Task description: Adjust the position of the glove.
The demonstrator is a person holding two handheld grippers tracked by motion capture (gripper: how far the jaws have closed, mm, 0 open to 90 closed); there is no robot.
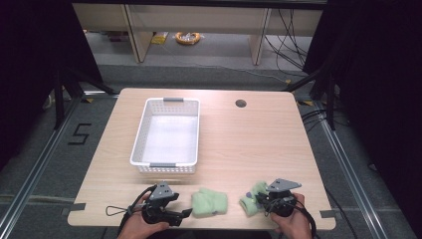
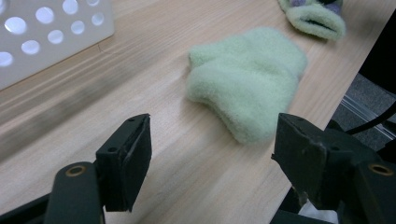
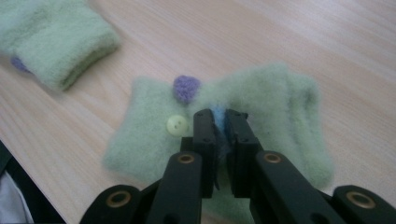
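The right gripper (image 3: 219,122) was clamped on 1 green sock (image 3: 261,107); the left gripper (image 2: 212,149) stood apart near the other sock (image 2: 247,79) on the tabletop (image 1: 249,144).

Soft, even overhead light keeps the pale table (image 1: 234,144) bright against a dim, near-black surround with only faint shadows, while the left gripper view smears with blur near the white basket (image 2: 51,37) and close black jaws look soft.
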